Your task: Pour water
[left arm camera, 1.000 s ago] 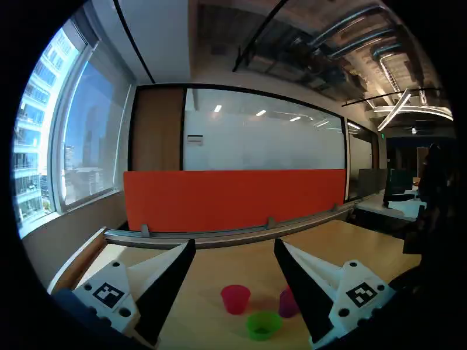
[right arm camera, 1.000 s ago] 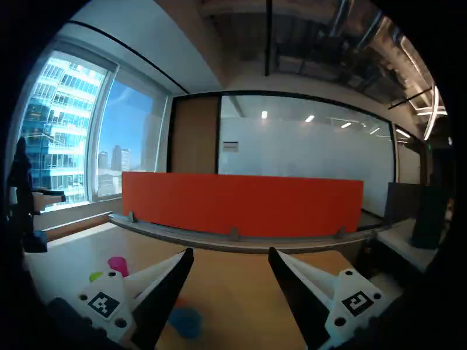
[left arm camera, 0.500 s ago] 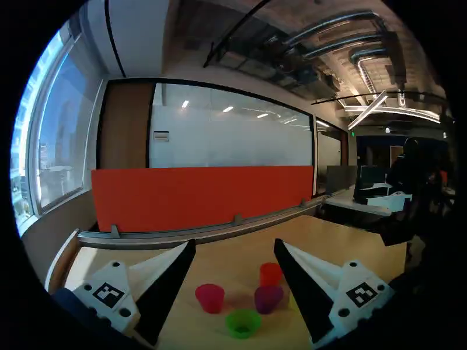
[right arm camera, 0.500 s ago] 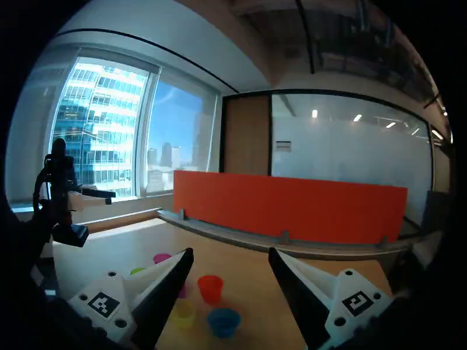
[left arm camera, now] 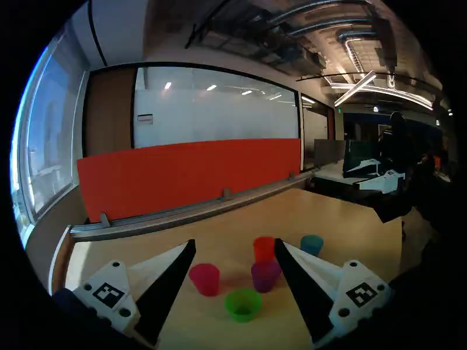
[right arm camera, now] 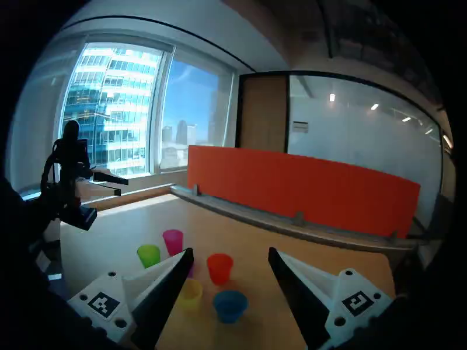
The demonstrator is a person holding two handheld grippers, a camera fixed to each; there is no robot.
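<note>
Left gripper view has the left hand-held gripper (left arm camera: 233, 242) hovering over the light wooden desk (left arm camera: 338, 216), fingers spread wide and nothing in them. My landmark is the orange-red plastic cup (left arm camera: 264, 248). A purple plastic cup (left arm camera: 265, 275) sits just in front of it, a pink plastic cup (left arm camera: 205, 279) is to its left, a green plastic cup (left arm camera: 243, 304) is nearer the camera, and a teal-blue plastic cup (left arm camera: 312, 244) is to its right.

Right gripper view: the right hand-held gripper (right arm camera: 230, 251) is spread and empty too, with a yellow plastic cup (right arm camera: 190, 293) front-left of the orange-red one.

Can't see water in any cup, so I'd guess this is the reach-and-pick stage. My tip: go for a cup at the cluster's edge, come in low and level, squeeze mid-wall gently (these probably flex), and keep it upright until it's over the target.
</note>
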